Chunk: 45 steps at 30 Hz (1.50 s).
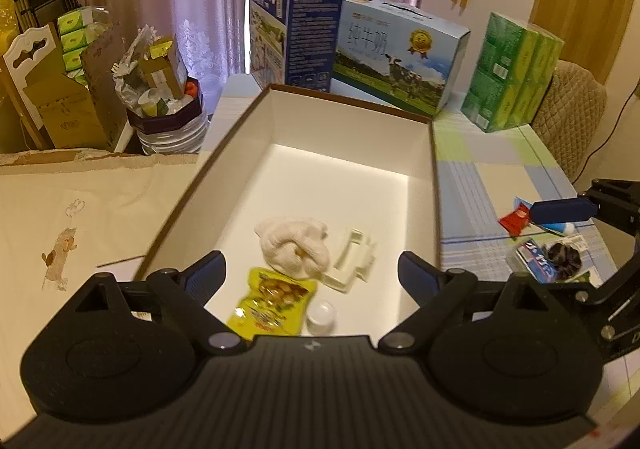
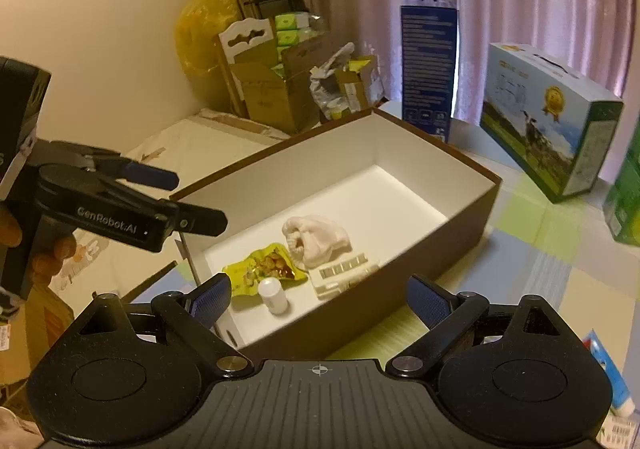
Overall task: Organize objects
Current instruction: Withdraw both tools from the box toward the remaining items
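L gripper (image 1: pixel 311 269) jaws wide apart, empty, above near end of box (image 1: pixel 224 153). R gripper (image 2: pixel 319 295) also spread, empty, at box's near corner. In box: yellow snack bag (image 1: pixel 270 303), white cloth (image 1: pixel 296 249), white tray (image 1: pixel 350 261), small white bottle (image 1: pixel 321 315). Table right of box: toothpaste (image 1: pixel 534 261), red packet (image 1: pixel 516 219), dark scrunchie (image 1: pixel 564 261).

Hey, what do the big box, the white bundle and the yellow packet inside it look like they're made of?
Box: likely matte cardboard, brown outside, white inside, with thin, stiff walls.
White bundle: soft knit or terry cloth, folds visible.
Yellow packet: glossy plastic or foil film, crinkled and reflective.
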{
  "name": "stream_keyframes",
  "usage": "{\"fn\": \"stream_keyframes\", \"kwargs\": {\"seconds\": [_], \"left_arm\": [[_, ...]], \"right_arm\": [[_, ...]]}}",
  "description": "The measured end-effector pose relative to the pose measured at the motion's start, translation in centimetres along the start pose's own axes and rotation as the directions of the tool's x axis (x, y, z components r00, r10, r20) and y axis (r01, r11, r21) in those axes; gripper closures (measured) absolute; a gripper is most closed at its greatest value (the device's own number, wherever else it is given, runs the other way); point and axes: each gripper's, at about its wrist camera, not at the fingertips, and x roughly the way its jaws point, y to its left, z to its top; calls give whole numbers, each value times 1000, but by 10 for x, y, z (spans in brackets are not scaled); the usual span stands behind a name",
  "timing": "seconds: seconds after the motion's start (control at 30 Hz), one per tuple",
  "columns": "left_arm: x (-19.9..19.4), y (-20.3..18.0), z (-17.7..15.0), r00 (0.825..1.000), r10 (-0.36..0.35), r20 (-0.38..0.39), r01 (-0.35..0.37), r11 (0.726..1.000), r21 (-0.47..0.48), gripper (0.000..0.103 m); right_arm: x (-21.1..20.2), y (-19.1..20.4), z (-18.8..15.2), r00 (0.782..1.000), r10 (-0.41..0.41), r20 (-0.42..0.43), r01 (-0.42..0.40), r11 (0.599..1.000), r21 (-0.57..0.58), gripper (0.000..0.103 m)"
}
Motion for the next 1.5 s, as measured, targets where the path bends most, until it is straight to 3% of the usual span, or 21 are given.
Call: {"fn": "stream_keyframes", "kwargs": {"seconds": [0.6, 1.1, 1.5], "left_arm": [[-19, -83, -42, 997, -48, -63, 49, 999, 6, 12], [1, -159, -61, 981, -131, -141, 143, 987, 75, 12], [32, -217, -61, 965, -179, -193, 207, 968, 140, 12]], "right_arm": [[-69, -24, -66, 1000, 7, 2, -7, 997, 76, 11], [-118, -66, -123, 997, -68, -40, 75, 973, 218, 11], [-151, -111, -161, 976, -207, -71, 219, 919, 328, 11]]}}
